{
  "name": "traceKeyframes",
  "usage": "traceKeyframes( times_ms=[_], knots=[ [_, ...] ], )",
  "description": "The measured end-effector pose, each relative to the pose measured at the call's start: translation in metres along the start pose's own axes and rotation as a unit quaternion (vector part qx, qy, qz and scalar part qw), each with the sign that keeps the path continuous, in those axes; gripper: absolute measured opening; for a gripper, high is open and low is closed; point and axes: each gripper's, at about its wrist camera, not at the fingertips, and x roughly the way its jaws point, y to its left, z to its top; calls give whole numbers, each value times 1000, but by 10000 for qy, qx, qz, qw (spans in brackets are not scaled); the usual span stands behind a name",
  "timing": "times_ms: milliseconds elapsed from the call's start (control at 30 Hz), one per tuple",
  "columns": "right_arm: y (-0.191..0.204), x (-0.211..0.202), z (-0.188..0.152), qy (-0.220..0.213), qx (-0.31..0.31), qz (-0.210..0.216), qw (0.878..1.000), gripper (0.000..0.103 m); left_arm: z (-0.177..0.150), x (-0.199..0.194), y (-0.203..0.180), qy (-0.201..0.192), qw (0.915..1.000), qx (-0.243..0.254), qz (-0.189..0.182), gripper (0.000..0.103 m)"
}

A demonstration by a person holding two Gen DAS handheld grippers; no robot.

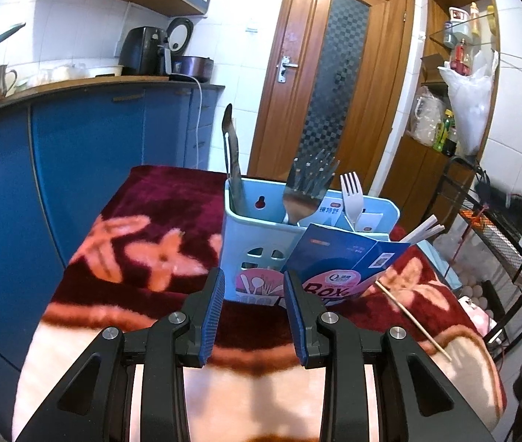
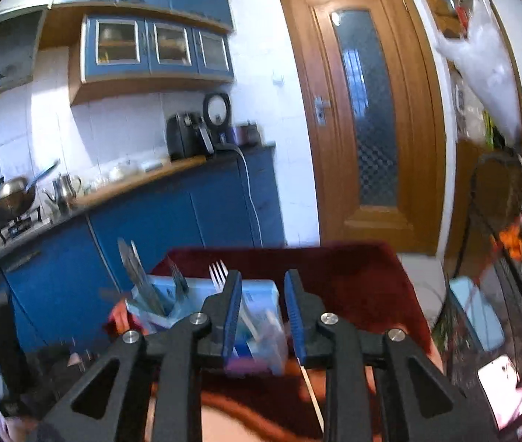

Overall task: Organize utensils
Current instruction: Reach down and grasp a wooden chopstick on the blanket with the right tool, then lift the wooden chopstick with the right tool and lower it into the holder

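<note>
A light blue utensil holder [image 1: 257, 235] stands on a red flowered blanket [image 1: 143, 243]. It holds a metal spatula [image 1: 232, 151], a bunch of metal forks [image 1: 307, 188] and a white plastic fork [image 1: 351, 195]. A blue cardboard box [image 1: 342, 265] leans against its front. A wooden chopstick [image 1: 412, 318] lies on the blanket to the right. My left gripper [image 1: 254, 276] is open and empty, just in front of the holder. My right gripper [image 2: 262, 280] is open and empty, above the holder [image 2: 257, 294], in a blurred view; the chopstick [image 2: 312, 397] shows below it.
Blue kitchen cabinets [image 1: 87, 147] with a counter run along the left. A wooden door [image 1: 334, 84] is behind the table. A wire rack [image 1: 496, 228] and a shelf with bottles [image 1: 459, 59] stand at the right. A wok [image 2: 6, 202] sits on the stove.
</note>
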Motion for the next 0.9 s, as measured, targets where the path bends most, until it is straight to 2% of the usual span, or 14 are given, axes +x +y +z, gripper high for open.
traceKeyframes(
  times_ms=[200,433,700,900],
  knots=[
    [-26,30,-34,1026,292,40,9943,27,-1,-4,-6,2,10000,43,33,34],
    [-28,71,-62,1976,54,104,9802,27,-3,-3,-8,50,9999,78,102,34],
    [-28,104,-72,2435,-360,-253,9689,26,-7,4,-1,159,9997,13,188,34],
    [-21,118,-81,2741,-821,-431,9572,14,-9,8,0,207,9996,-10,208,34]
  ],
)
